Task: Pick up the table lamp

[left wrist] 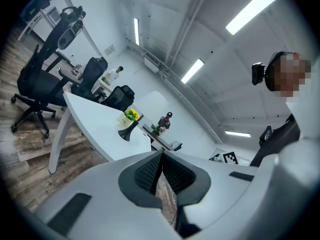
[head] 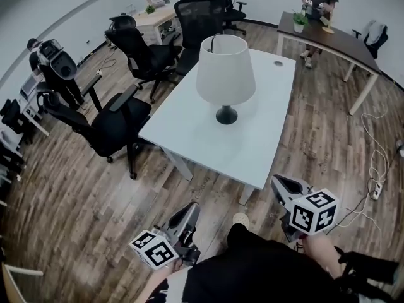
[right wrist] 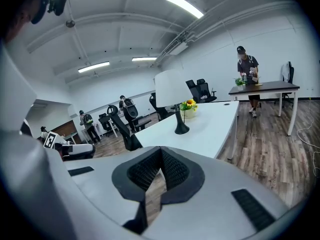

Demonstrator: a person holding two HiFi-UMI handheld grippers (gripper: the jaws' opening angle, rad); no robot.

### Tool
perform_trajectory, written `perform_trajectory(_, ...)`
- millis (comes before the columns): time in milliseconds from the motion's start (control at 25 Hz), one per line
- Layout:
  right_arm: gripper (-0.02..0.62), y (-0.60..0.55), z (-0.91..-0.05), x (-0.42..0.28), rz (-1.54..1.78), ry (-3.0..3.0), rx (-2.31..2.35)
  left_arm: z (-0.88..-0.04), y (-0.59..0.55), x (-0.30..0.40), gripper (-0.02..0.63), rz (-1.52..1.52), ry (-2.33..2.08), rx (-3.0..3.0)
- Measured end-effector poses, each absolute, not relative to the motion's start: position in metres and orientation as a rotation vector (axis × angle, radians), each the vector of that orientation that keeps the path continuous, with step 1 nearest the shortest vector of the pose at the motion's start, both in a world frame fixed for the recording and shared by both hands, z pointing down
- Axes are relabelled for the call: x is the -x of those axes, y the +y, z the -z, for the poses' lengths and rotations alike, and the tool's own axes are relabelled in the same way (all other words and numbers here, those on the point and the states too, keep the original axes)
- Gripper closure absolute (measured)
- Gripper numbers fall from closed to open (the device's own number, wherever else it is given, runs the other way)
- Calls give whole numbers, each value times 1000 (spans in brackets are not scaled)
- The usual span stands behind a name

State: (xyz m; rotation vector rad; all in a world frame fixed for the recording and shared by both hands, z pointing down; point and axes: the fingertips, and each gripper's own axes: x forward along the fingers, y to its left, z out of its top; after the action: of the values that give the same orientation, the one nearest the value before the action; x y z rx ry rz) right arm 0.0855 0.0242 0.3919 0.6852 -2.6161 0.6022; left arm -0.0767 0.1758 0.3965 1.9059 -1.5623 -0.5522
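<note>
Left gripper (head: pixel 191 208): held low beside the person's body, short of the table; jaws pressed together with nothing between them.
Right gripper (head: pixel 281 183): also low and close to the body; jaws likewise closed and empty, aimed towards the lamp.
Table (head: pixel 252 147): white top, mostly bare; its near corner lies just beyond both grippers.
Table lamp (head: pixel 225 74): stands upright about mid-table, well apart from both grippers.
Lamp, build: wide white cone shade over a thin dark stem, on a small round dark base.
Lamp, weight: probably light to moderate and top-bulky, so it may swing or tip once lifted.
Shade: looks like thin fabric or paper; likely to dent or crumple, so a poor place to hold.
Stem: appears stiff and narrow enough for the jaws, making it the best hold, just under the shade; smooth, so it could slip or twist.
Base: flared foot; the second gripper could steady it there.
Flowers (right wrist: pixel 189 105): yellow, in a pot just behind the lamp.
Chairs (head: pixel 120 122): black, along the table's far side.
</note>
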Motion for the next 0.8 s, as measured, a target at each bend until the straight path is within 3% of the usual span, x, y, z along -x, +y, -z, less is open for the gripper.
perform_trajectory(800, 580, -116, -397, -25, -718, -2678, -620, -396, 59, 142, 591, 587, -1664, -1831)
